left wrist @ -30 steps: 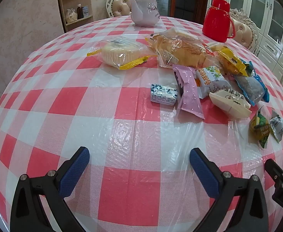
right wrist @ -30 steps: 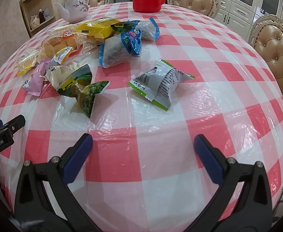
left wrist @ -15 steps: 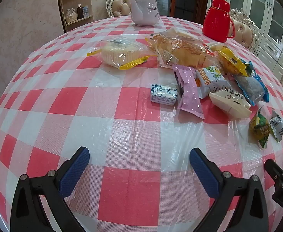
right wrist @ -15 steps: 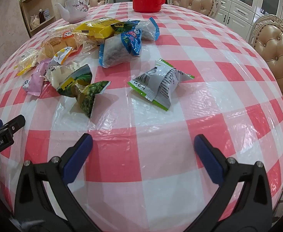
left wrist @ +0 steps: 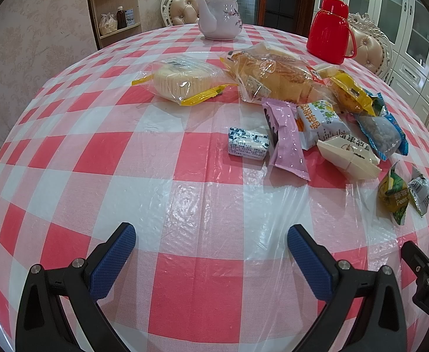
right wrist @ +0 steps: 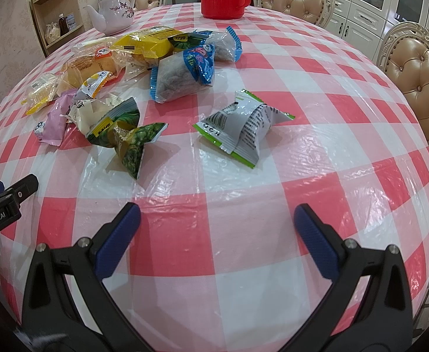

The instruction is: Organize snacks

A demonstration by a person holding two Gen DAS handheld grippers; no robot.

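Task looks unstarted — snacks (left wrist: 305, 123) lie in loose jumble mid-table, far of both grippers. Left gripper (left wrist: 211, 252) spread wide, empty. Right gripper (right wrist: 217, 228) likewise, nearest grey-green packet (right wrist: 241, 126) lying apart. Everything left to sort — no container visible.

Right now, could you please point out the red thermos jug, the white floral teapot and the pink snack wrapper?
Red thermos jug (left wrist: 328, 39), left wrist view, body.
White floral teapot (left wrist: 220, 19), left wrist view, belly.
Pink snack wrapper (left wrist: 286, 138), left wrist view, middle.
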